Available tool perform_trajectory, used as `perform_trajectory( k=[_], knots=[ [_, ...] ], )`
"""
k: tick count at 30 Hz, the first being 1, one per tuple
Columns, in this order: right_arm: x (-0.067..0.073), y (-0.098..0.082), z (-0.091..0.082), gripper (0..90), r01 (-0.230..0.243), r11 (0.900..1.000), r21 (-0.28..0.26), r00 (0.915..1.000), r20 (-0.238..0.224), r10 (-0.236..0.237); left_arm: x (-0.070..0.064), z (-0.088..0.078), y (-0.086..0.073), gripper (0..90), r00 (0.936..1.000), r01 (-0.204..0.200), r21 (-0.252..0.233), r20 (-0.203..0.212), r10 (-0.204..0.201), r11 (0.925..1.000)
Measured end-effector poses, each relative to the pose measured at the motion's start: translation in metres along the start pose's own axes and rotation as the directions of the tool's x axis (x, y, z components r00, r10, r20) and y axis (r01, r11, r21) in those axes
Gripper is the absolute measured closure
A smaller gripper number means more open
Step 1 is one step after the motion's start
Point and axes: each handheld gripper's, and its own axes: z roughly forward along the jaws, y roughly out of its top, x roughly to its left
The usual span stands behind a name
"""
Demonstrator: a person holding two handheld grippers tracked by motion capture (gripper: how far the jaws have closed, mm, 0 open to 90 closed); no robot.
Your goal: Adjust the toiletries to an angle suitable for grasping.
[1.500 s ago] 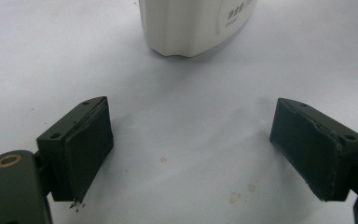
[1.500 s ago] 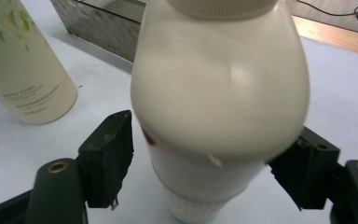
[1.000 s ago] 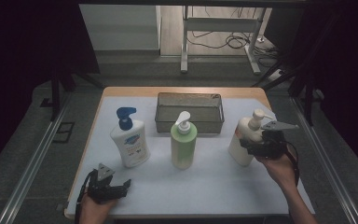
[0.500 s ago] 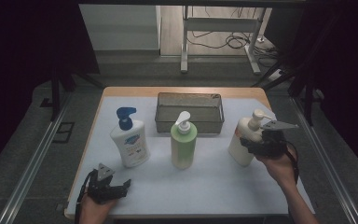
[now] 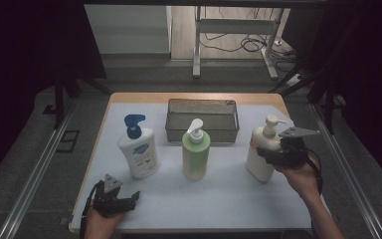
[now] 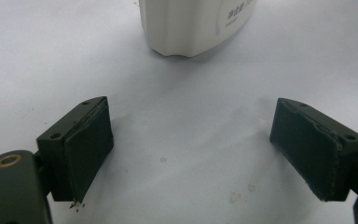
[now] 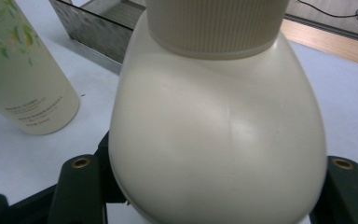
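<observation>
right gripper point(image 5: 274, 155): jaws clamped on the cream bottle point(image 5: 261, 152), one each side of its body; the right gripper view looks at the bottle's shoulder and ribbed collar.
left gripper point(image 5: 129, 198): jaws wide apart, nothing between them, low over the mat point(image 5: 219, 199) at the near left corner.
cream bottle: upright, right side of the mat, pump on top.
green bottle point(image 5: 196, 152): upright, centre, just in front of the basket point(image 5: 202, 119).
white bottle point(image 5: 137, 148): blue pump, upright, left of green; its base is ahead of the left jaws.
basket: metal mesh, far centre.
</observation>
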Motion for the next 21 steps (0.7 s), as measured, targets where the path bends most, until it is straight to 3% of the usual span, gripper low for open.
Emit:
perform_trajectory(
  k=[21],
  knots=[
    [0.007, 0.035, -0.015, 36.6, 0.033, 0.999, -0.019, 0.9986, -0.040, -0.033, 0.000, 0.000, 0.000, 12.6, 1.0000, 0.004, -0.002, 0.000, -0.004, 1.0000]
  ],
)
